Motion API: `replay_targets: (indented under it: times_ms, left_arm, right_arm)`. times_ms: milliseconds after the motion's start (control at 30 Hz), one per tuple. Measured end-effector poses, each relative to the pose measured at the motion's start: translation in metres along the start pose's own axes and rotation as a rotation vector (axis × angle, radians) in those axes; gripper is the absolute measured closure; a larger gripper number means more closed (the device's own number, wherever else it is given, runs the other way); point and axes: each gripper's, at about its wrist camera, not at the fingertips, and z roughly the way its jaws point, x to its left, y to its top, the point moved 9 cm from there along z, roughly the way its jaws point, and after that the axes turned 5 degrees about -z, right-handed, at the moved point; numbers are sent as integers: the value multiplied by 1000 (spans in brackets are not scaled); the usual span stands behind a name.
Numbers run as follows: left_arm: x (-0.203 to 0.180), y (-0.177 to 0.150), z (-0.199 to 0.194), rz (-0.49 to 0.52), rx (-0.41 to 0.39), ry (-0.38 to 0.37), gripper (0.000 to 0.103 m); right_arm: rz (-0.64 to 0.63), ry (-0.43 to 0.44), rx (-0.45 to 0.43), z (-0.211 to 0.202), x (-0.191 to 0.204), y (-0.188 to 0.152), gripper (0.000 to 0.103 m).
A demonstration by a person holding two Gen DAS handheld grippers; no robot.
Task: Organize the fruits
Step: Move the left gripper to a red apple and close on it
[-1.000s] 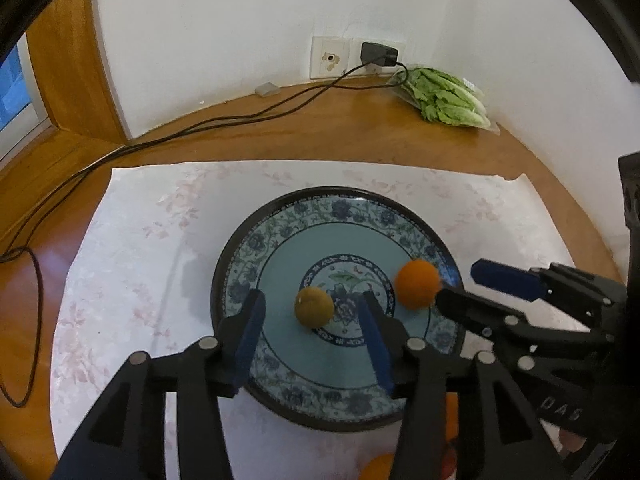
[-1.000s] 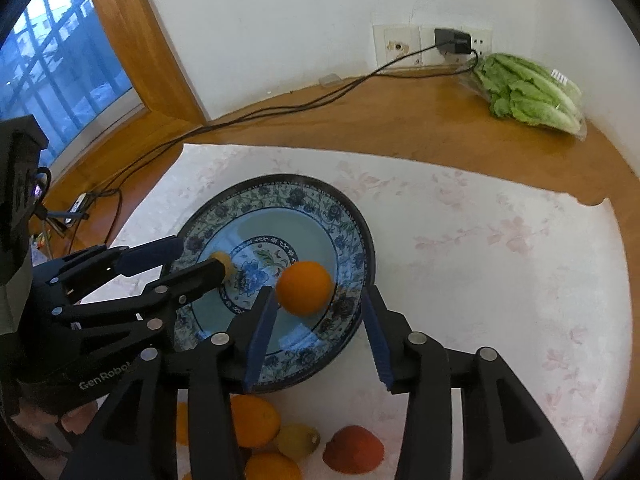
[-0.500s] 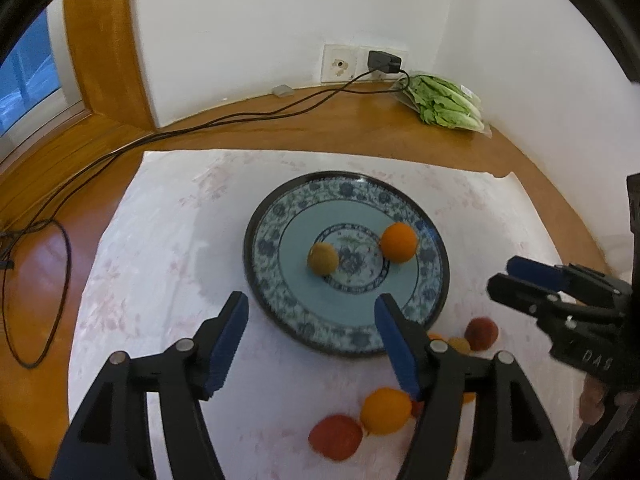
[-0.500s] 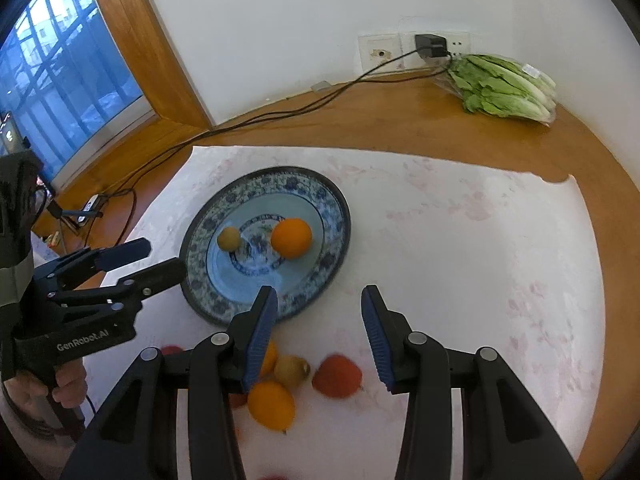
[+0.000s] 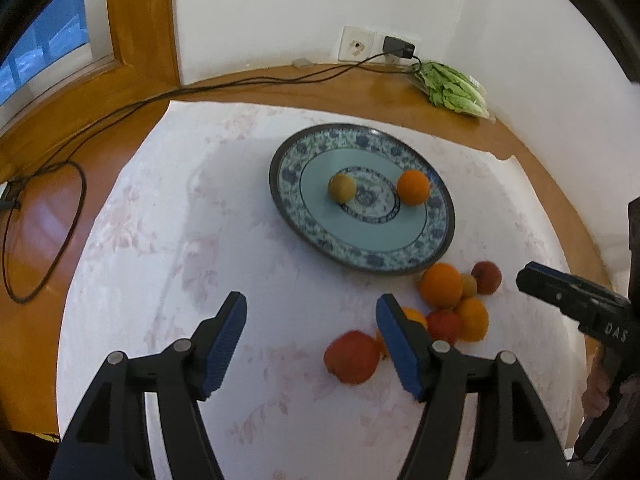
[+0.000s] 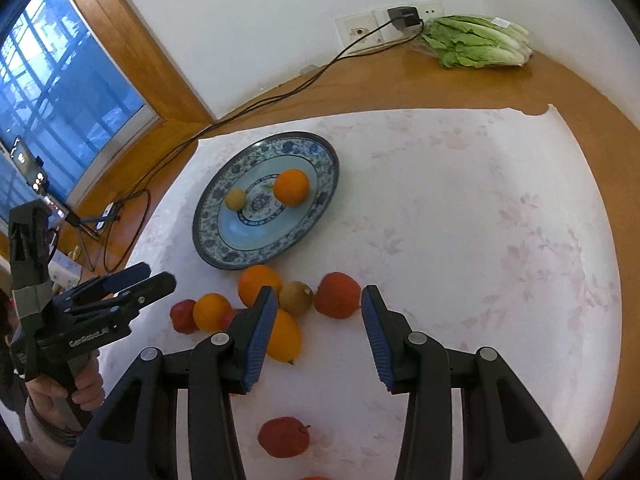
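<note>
A blue patterned plate (image 5: 400, 256) (image 6: 224, 248) lies on a white cloth and holds an orange (image 5: 413, 187) (image 6: 293, 186) and a small yellow-brown fruit (image 5: 342, 187) (image 6: 235, 199). Several loose oranges and red fruits lie in a cluster (image 5: 448, 304) (image 6: 256, 300) in front of the plate. A red fruit (image 5: 352, 357) lies by my left gripper's right finger. My left gripper (image 5: 311, 336) is open and empty above the cloth. My right gripper (image 6: 318, 332) is open and empty; a red fruit (image 6: 337, 295) lies just beyond its fingertips. Another red fruit (image 6: 284, 437) lies beneath it.
A bag of lettuce (image 5: 454, 88) (image 6: 476, 42) lies at the back right by a wall socket (image 6: 404, 16). A black cable (image 5: 120, 112) runs across the wooden table at left. A window (image 6: 48, 92) is at far left.
Both grippers have drawn back and up from the plate, leaving the orange and small fruit on it. The cluster of loose fruit has come into full view.
</note>
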Motion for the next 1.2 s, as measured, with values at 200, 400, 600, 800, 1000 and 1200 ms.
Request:
replay_targets:
  times_ms: [200, 400, 600, 800, 1000, 1200]
  left_arm:
    - [-1, -13, -1, 20, 18, 2, 32]
    - [-5, -26, 3, 33, 41, -8, 32]
    - [-10, -33, 6, 40, 53, -21, 32]
    - [-4, -35, 10, 26, 59, 0, 32]
    - [-5, -37, 15, 10, 70, -29, 32]
    - [-7, -36, 16, 29, 53, -23, 32]
  right_arm:
    - [24, 2, 16, 5, -7, -9, 58]
    - [21, 14, 29, 12, -5, -15, 58]
    - [14, 9, 21, 13, -7, -13, 58]
    - [5, 15, 20, 17, -8, -14, 58]
    - [14, 6, 20, 21, -8, -14, 58]
    - [6, -7, 24, 24, -8, -15, 58]
